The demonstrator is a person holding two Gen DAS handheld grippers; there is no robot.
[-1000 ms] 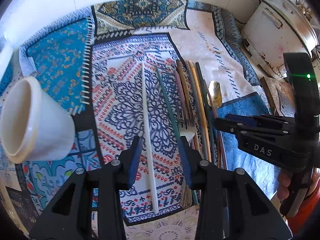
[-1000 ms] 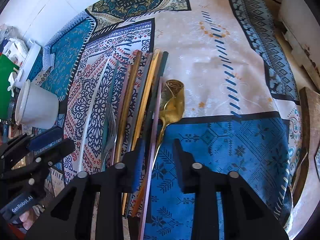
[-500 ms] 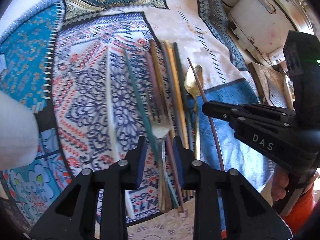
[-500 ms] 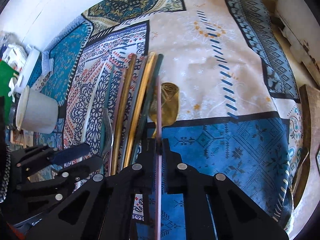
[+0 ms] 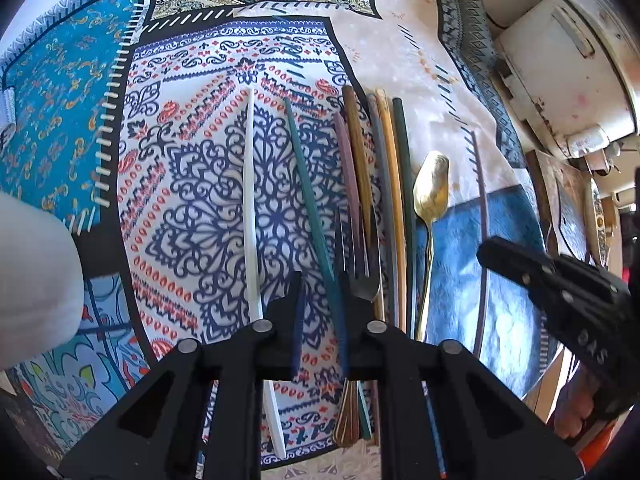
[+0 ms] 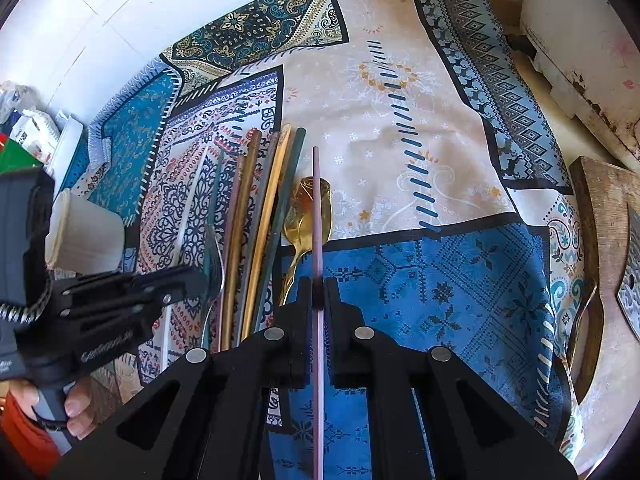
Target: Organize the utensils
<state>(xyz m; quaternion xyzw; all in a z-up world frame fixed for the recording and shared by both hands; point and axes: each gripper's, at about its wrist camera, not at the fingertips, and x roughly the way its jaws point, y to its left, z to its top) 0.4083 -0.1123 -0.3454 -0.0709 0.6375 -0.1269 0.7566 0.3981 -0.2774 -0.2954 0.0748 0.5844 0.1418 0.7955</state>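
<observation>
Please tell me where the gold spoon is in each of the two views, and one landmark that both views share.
Left wrist view: the gold spoon lies right of centre, just right of the row of chopsticks, bowl pointing away.
Right wrist view: it lies near the centre, partly behind the pink chopstick held by the right gripper.
Shared landmark: the white cup at the left edge of both views.

A patchwork cloth [image 6: 420,128] is showing blue, cream and paisley panels. Lying on it are a gold spoon [image 5: 430,196], white chopstick [image 5: 250,208], teal chopstick [image 5: 308,200] and mauve chopstick [image 6: 317,216].
</observation>
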